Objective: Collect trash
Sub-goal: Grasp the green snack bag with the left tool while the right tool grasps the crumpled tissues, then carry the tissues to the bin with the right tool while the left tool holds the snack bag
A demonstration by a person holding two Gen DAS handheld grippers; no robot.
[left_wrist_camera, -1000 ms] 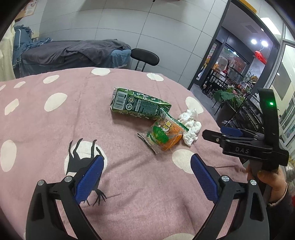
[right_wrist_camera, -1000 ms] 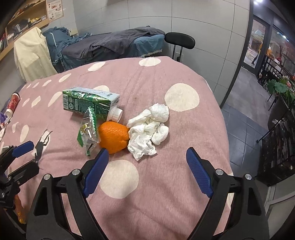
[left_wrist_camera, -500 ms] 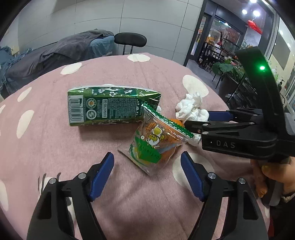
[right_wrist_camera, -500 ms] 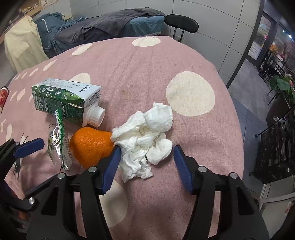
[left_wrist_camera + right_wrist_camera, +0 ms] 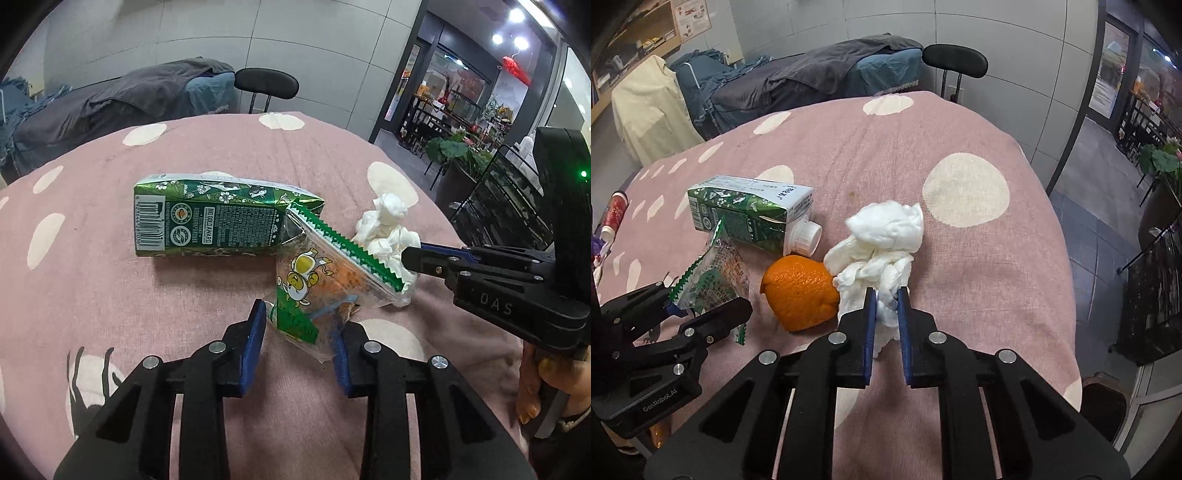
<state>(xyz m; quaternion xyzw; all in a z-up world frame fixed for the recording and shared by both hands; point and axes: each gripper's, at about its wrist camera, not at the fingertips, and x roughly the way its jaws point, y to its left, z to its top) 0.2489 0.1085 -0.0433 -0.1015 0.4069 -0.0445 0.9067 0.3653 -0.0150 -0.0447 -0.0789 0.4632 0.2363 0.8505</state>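
Since a second ago, both grippers' jaws have just been closing. Left gripper (image 5: 299,332): clamps snack wrapper (image 5: 317,280). Right gripper (image 5: 886,301): pinches crumpled tissue (image 5: 882,243). Beyond jaws: milk carton (image 5: 214,218), printed "BIO GOLD AWARD"; orange (image 5: 799,291) left.

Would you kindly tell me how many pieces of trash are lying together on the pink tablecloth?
4: a green carton lying farthest back, a clear snack wrapper in the left gripper, an orange peel in the middle, and crumpled tissue in the right gripper. More may be hidden.
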